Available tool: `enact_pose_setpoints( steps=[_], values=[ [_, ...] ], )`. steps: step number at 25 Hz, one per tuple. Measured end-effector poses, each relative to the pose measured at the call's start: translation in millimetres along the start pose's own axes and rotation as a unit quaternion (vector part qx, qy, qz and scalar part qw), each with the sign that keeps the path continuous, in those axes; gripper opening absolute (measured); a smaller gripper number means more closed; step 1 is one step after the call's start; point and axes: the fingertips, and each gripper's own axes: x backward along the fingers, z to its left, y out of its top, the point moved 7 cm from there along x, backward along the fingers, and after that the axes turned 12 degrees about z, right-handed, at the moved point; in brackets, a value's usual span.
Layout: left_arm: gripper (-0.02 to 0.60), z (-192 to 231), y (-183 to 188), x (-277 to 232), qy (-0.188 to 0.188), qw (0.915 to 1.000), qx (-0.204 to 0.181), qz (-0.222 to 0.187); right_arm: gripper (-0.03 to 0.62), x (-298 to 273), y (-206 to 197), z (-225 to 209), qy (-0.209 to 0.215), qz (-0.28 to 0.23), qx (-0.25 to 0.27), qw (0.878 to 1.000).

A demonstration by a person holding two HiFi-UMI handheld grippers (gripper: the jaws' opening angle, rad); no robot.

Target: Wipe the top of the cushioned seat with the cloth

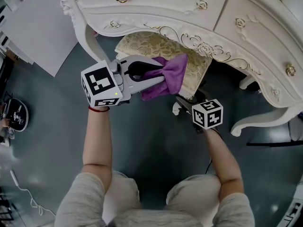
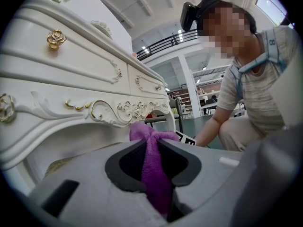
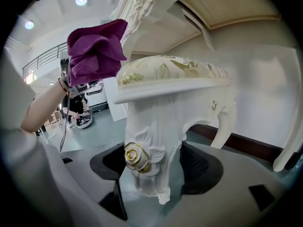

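Note:
The purple cloth (image 1: 173,74) (image 2: 154,174) is pinched in my left gripper (image 1: 158,76) (image 2: 152,143), which is shut on it. The cloth hangs at the front edge of the gold-patterned cushioned seat (image 1: 142,44) (image 3: 170,67); whether it touches the cushion I cannot tell. The seat's stool is partly tucked under the dressing table. My right gripper (image 1: 182,102) (image 3: 154,167) is lower down, shut on the stool's white carved leg (image 1: 175,109) (image 3: 142,122) just beside its gold rose. In the right gripper view the bunched cloth (image 3: 94,51) shows up left of the cushion.
The ornate white dressing table (image 1: 189,8) (image 2: 71,79) overhangs the back of the seat, with a curved leg (image 1: 265,119) to the right. A white panel (image 1: 38,32) stands at the left, and a round device (image 1: 16,115) lies on the grey floor.

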Motion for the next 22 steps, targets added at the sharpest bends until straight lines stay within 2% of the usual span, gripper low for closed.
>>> enact_pose_setpoints(
  steps=[6, 16, 22],
  values=[
    [0.075, -4.3, 0.5, -0.5, -0.015, 0.9999, -0.006, 0.0, 0.301, 1.2, -2.9, -2.9, 0.004, -0.004, -0.002, 1.0],
    [0.075, -7.0, 5.5, 5.2, -0.016, 0.9998, -0.014, -0.003, 0.299, 1.0, -2.2, -2.9, 0.01, 0.015, -0.005, 1.0],
    [0.075, -8.4, 5.7, 7.6, -0.02, 0.9996, -0.018, 0.0, 0.298, 1.0, -4.0, -4.3, 0.023, 0.011, -0.012, 1.0]
  ],
)
